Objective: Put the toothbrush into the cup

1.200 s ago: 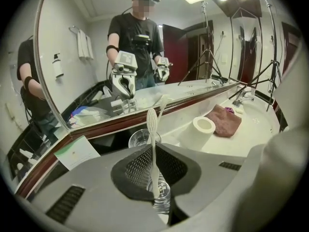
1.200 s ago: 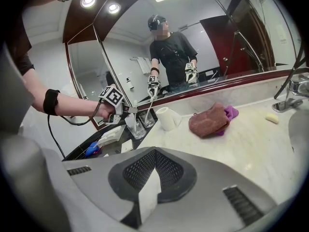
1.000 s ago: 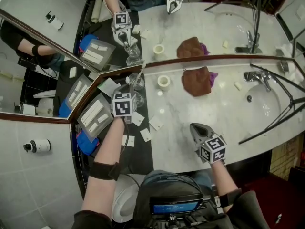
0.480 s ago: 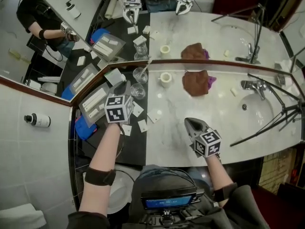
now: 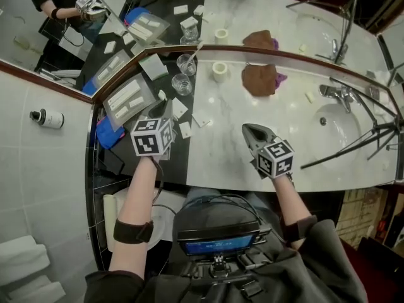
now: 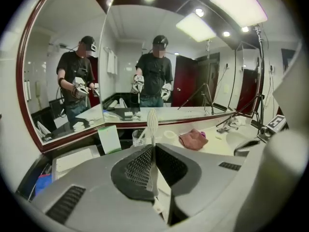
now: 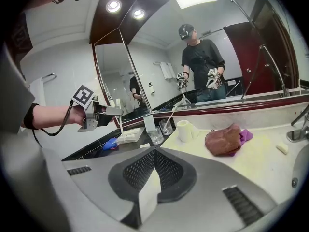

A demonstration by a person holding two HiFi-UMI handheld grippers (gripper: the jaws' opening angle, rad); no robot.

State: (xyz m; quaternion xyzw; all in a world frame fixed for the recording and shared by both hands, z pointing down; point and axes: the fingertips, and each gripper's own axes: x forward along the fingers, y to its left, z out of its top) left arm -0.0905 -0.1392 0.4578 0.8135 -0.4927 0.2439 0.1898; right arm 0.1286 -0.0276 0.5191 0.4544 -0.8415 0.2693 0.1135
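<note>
The left tool (image 6: pixel 153 152) is pinching the toothbrush (image 6: pixel 152 122) between its jaws. The bristle head is standing up above the jaw tips and the handle is running down between the pads. This tool is hovering over the left end of the tabletop (image 5: pixel 227 125), short of the two glass cups. The right tool (image 7: pixel 154 154) is pressed together with nothing in it, hanging over the pale marble well to the right, and seems to be playing no part in this step.

The step in hand looks like the carry to the cup. The nearer cup (image 5: pixel 182 84) is looking empty, while the farther cup (image 5: pixel 186 62) is already holding another brush (image 5: pixel 196 52) that is leaning against its rim, so the nearer one seems the likelier target.

To do it well, the handle end should be arriving over the middle of the cup's mouth before any descent begins. The brush should then be going down upright rather than slanting in across the rim. A thin glass like this probably tips or slides at a light knock, so the jaws should be clearing the rim, not brushing it. The grip on so slim a handle may let the brush pivot — a smooth, unhurried carry suits it. Letting go is best saved until the handle is well inside the glass. The paper roll (image 5: pixel 219 72) is sitting near the cups on their right, so coming in from the left or from above is leaving the most room.
</note>
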